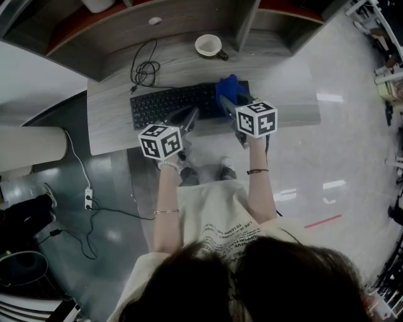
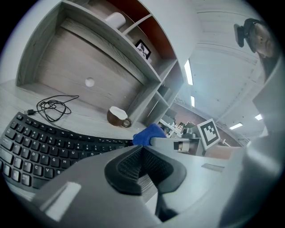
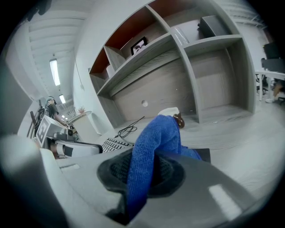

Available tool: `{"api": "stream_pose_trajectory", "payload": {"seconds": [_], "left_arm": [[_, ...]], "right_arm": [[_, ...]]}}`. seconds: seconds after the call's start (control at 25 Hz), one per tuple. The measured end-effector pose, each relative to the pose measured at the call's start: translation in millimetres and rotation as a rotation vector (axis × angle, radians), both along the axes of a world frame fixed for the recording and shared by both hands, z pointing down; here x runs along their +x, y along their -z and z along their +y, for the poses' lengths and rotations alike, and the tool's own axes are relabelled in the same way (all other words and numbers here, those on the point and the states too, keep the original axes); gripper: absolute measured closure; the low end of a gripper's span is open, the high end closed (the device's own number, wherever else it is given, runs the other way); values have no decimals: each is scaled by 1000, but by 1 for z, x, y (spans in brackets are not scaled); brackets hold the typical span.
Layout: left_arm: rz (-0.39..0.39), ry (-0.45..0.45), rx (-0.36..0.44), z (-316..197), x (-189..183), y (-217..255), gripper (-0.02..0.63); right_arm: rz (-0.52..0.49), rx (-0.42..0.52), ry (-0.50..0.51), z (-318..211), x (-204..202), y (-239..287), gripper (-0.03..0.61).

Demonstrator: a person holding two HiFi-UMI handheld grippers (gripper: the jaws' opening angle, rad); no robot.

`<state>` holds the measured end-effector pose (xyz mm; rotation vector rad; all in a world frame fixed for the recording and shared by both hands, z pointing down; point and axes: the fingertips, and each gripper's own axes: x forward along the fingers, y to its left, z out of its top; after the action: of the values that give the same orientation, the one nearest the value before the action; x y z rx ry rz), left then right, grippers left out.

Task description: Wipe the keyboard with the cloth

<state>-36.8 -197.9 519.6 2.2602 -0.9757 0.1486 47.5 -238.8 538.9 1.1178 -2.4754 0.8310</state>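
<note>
A black keyboard point(image 1: 170, 105) lies across the grey desk point(image 1: 113, 126). A blue cloth point(image 1: 229, 88) rests over the keyboard's right end, and my right gripper point(image 1: 230, 105) is shut on it. In the right gripper view the cloth point(image 3: 153, 147) rises from between the dark pads and drapes forward. My left gripper point(image 1: 190, 116) hovers over the keyboard's front edge, left of the cloth. Its jaws point(image 2: 140, 149) are shut with nothing between them. From the left gripper view, the keyboard point(image 2: 44, 144) stretches to the left and the cloth point(image 2: 147, 135) shows just past the jaw tips.
A brown mug with a white inside point(image 1: 209, 45) stands behind the keyboard, near the shelf unit point(image 1: 189, 19). A coiled black cable point(image 1: 145, 69) lies at the back left of the desk. The person's feet point(image 1: 223, 168) show below the desk edge; a power strip point(image 1: 88, 199) lies on the floor at left.
</note>
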Motion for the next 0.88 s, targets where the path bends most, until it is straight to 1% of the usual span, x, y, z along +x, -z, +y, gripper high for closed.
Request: {"api": "stream_pose_trajectory", "payload": {"seconds": [0.6, 0.88], "left_arm": [[1, -25, -6, -1, -21, -2, 617], [-5, -35, -4, 0, -36, -1, 617]], "right_arm": [[5, -3, -12, 2, -24, -2, 526], [-5, -5, -43, 3, -35, -3, 526]]}}
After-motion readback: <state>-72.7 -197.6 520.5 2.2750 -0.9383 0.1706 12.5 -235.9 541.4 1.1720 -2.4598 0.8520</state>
